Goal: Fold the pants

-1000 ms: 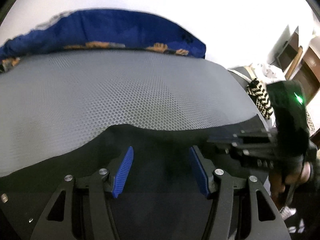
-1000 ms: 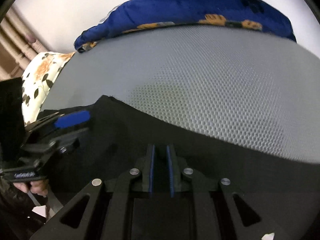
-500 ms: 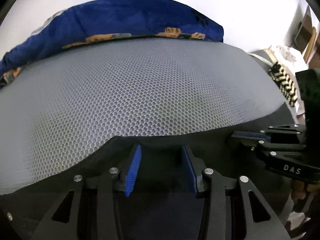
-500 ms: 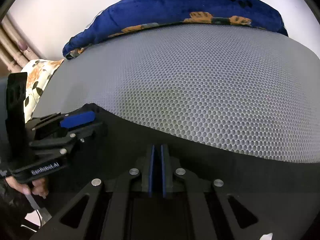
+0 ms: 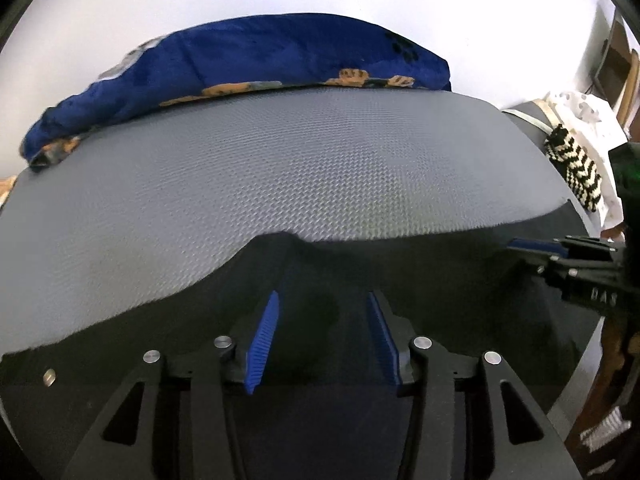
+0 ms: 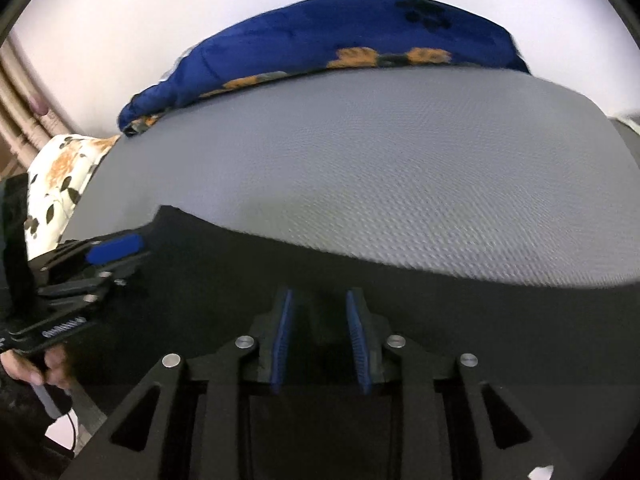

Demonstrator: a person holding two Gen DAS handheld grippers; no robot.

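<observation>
Black pants (image 5: 440,280) lie across the near part of a grey mesh mat (image 5: 280,168), their far edge running left to right. My left gripper (image 5: 323,296) stands over them with its jaws opening. Cloth lies between the blue pads, and a small ridge rises just ahead of them. In the right wrist view the pants (image 6: 440,320) fill the foreground. My right gripper (image 6: 318,293) has its jaws opening too, pads apart with black cloth between and below them. Each gripper shows in the other's view: the right gripper (image 5: 532,246) and the left gripper (image 6: 116,246).
A blue blanket with orange prints (image 5: 260,60) lies bunched along the mat's far edge by a white wall. A floral pillow (image 6: 60,172) sits at the left. A black-and-white zigzag cloth (image 5: 576,168) hangs at the right. A person's hand (image 6: 52,364) holds the left gripper's handle.
The right gripper's pads, pressed together on the pants before, now stand apart. The left pads are a little closer than a second ago. A ridge has formed in the pants' far edge.
</observation>
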